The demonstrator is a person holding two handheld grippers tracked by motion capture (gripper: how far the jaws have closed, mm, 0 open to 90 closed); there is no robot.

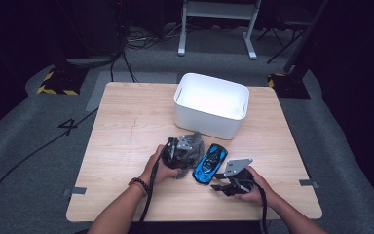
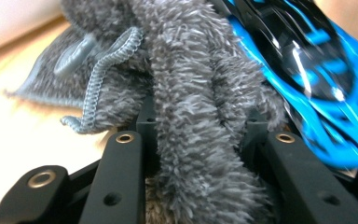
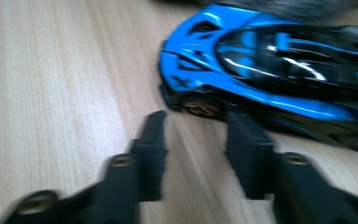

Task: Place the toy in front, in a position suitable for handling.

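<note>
In the left gripper view, the fluffy grey microfibre cloth [image 2: 196, 116] bunches between the black fingers [image 2: 121, 172] and hides their tips and whatever it lies on. The glossy blue and black toy car [image 2: 317, 79] there is smeared by blur and cut off at the right edge. In the right gripper view the toy car's rear runs off the right edge, and the right gripper's fingers [image 3: 151, 154] are blurred.

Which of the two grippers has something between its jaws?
The left gripper: it clamps the grey fluffy cloth. The right gripper has bare jaws beside the blue toy car.
</note>
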